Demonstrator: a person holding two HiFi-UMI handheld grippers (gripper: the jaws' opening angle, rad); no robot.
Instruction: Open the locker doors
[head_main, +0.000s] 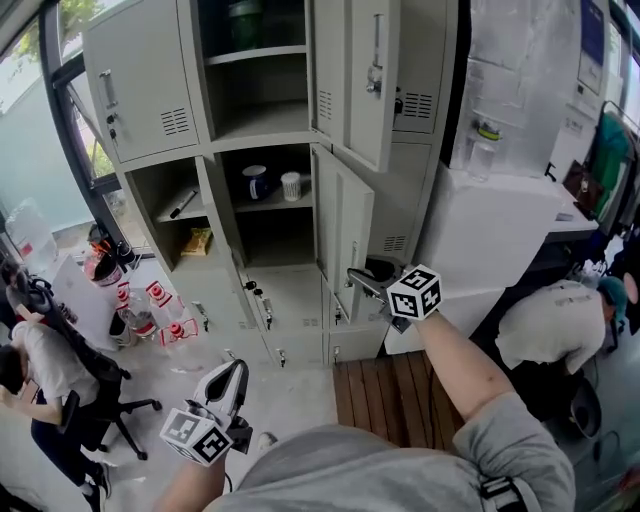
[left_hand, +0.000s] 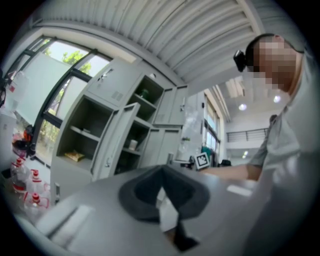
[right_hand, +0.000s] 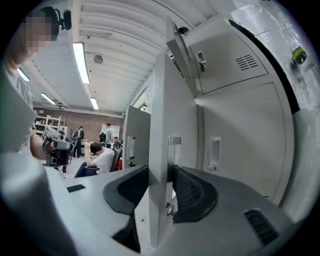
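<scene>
The grey locker bank (head_main: 290, 310) has several doors swung open and the bottom row shut. My right gripper (head_main: 358, 280) reaches to the free edge of the middle-row door (head_main: 345, 225). In the right gripper view that door edge (right_hand: 159, 125) stands between the two dark pads (right_hand: 192, 192) of my right gripper (right_hand: 160, 187). The pads sit close on either side and do not visibly press. A small handle plate (right_hand: 174, 150) lies beside the right pad. My left gripper (head_main: 232, 375) hangs low near my body, away from the lockers. Seen from its own camera, the left gripper (left_hand: 162, 175) has its jaws together and nothing in them.
Two mugs (head_main: 258, 182) stand on a shelf in the open middle locker. Bottles (head_main: 150, 315) crowd the floor at the left, near a seated person (head_main: 40, 380). A white cabinet (head_main: 490, 240) flanks the lockers on the right. Wooden decking (head_main: 390, 395) lies below my right arm.
</scene>
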